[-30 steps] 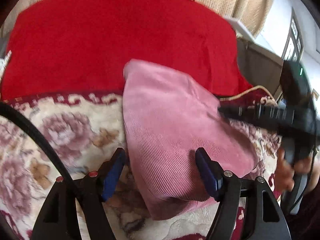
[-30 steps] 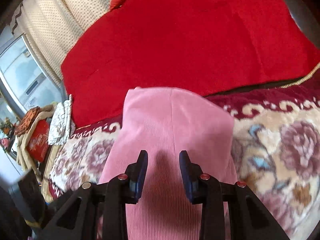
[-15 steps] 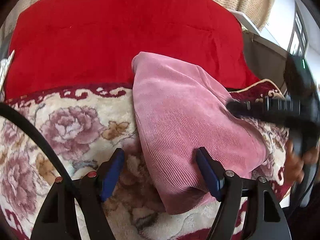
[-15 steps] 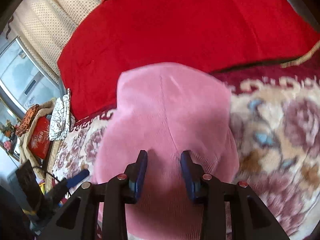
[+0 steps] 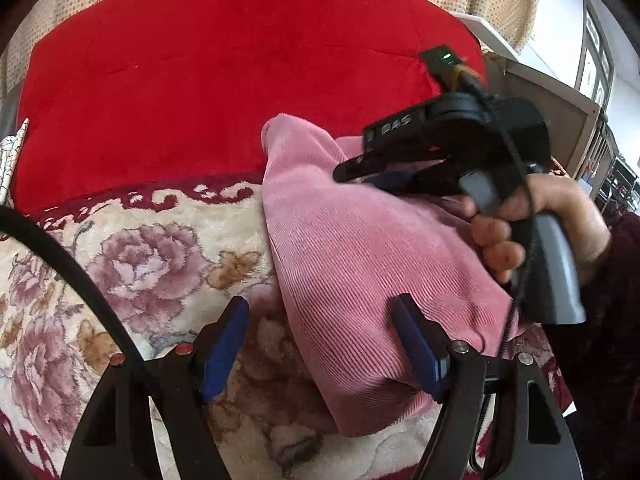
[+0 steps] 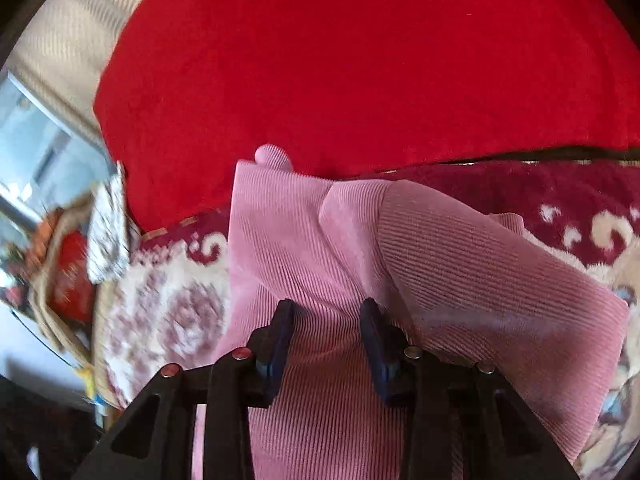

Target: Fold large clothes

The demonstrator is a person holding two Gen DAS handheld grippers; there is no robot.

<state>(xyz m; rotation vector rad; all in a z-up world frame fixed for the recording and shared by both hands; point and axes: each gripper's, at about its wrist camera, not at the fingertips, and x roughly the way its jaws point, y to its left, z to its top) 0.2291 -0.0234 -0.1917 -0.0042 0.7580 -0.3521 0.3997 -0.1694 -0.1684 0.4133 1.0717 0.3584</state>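
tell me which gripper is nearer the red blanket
Right. The right gripper is up over the far end of the pink garment, close to the red blanket. The left gripper sits back at the garment's near end, jaws wide.

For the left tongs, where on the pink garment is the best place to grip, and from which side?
Probably the near corner of the pink garment, where the layers end in a rounded, raised edge. The left tongs are open and already straddle that edge, so come from the near side, low along the floral blanket, and shut on all layers.
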